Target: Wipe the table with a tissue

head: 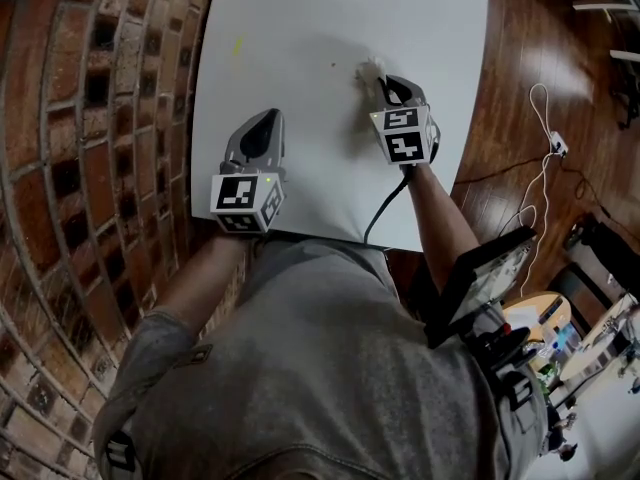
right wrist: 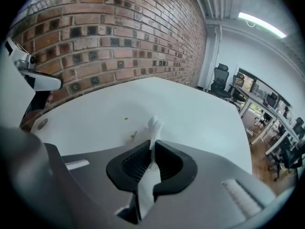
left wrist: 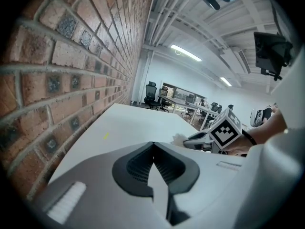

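In the head view, a white table (head: 300, 28) runs alongside a brick wall (head: 90, 118), with a dark wooden floor (head: 520, 58) on its other side. The left gripper (head: 268, 120) rests near the table's near edge, its marker cube towards the person, whose grey shirt (head: 330, 368) fills the lower part of the picture. The right gripper (head: 386, 84) is farther out over the tabletop, and a crumpled white tissue (head: 370, 70) sits at its tip, against the surface. A faint yellow smear (head: 238, 46) shows on the table well ahead of the left gripper, and a tiny dark speck (head: 334, 66) lies just left of the tissue. A black cable (head: 385, 206) trails from the right gripper back over the table edge, and a white cord (head: 540, 168) lies on the floor. In the left gripper view, that gripper's fingers are pressed together with nothing between them, and the tabletop stretches ahead; the right gripper and the tissue appear off to the right, with office chairs (left wrist: 151, 89) and ceiling lights (left wrist: 186, 52) in the background. In the right gripper view, the fingers pinch the tissue: a white strip runs up through the closed jaws and sticks out past their tips, low over the table. Two small crumbs (right wrist: 134, 135) lie on the surface just left of the tissue's end.
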Motion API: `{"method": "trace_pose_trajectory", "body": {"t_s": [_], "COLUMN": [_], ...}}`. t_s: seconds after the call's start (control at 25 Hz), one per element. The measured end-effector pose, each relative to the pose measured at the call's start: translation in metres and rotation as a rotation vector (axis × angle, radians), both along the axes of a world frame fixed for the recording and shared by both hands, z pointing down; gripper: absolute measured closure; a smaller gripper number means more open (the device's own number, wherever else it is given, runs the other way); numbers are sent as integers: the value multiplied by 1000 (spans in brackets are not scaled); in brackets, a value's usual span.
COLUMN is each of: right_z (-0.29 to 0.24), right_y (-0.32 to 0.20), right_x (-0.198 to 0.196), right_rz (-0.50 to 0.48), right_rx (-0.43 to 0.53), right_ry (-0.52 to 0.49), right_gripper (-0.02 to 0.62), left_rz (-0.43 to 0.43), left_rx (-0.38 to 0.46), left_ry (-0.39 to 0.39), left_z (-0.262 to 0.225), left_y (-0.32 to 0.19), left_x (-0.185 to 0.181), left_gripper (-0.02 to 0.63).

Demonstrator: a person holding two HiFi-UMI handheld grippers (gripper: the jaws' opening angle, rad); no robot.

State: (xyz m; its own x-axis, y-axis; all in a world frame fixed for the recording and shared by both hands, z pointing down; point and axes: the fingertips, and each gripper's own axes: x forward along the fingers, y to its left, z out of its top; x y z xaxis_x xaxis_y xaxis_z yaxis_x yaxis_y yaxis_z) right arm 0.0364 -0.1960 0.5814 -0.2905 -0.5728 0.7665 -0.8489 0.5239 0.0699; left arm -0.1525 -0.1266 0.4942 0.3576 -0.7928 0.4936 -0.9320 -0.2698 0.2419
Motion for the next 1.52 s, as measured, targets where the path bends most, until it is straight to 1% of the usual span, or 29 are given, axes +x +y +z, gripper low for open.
{"method": "trace_pose_trajectory", "body": {"t_s": [0.48, 0.96, 1.24, 1.52], "right_z": [2, 0, 1, 1], "right_y": [14, 37, 36, 27], "right_x": [-31, -59, -58, -47], "right_rz": [-93, -173, -178, -149], "right_rx": [-15, -41, -33, -14], "right_ry": [-2, -33, -39, -31], "right_gripper": [557, 557, 557, 557], "left_rz": [-9, -14, -5, 14], "left_rx": [3, 9, 9, 9], "left_ry": [-6, -8, -4, -15], "left_z": [-2, -6, -5, 0], "left_y": [8, 15, 11, -2], "left_x": [-8, -8, -3, 0], "left_gripper": [604, 604, 604, 604]}}
